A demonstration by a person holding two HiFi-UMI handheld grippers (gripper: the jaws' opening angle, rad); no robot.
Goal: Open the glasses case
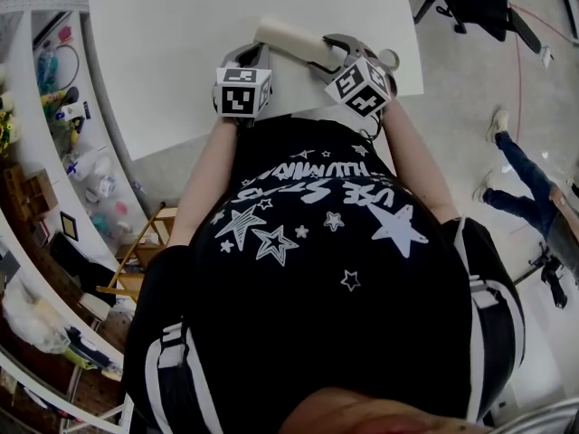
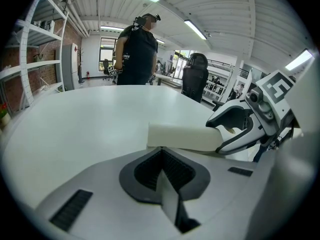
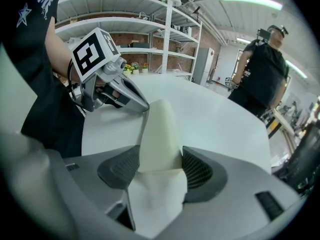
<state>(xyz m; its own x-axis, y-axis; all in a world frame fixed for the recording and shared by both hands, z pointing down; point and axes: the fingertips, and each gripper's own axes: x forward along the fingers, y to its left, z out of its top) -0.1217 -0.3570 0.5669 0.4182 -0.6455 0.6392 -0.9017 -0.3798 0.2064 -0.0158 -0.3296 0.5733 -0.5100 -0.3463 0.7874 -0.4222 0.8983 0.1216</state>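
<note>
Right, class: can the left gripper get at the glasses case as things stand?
Probably yes: the free end of the glasses case lies ahead of the left gripper, nothing between; the right gripper clamps only the other end. Left jaws are together.

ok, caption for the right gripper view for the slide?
Right gripper shut on a cream glasses case over the white table, left gripper meeting its far end.

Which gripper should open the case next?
Probably the left. The right gripper is shut on the case, steadying it. The left gripper is shut, empty, with its tips right by the case's other end, free to pry.
</note>
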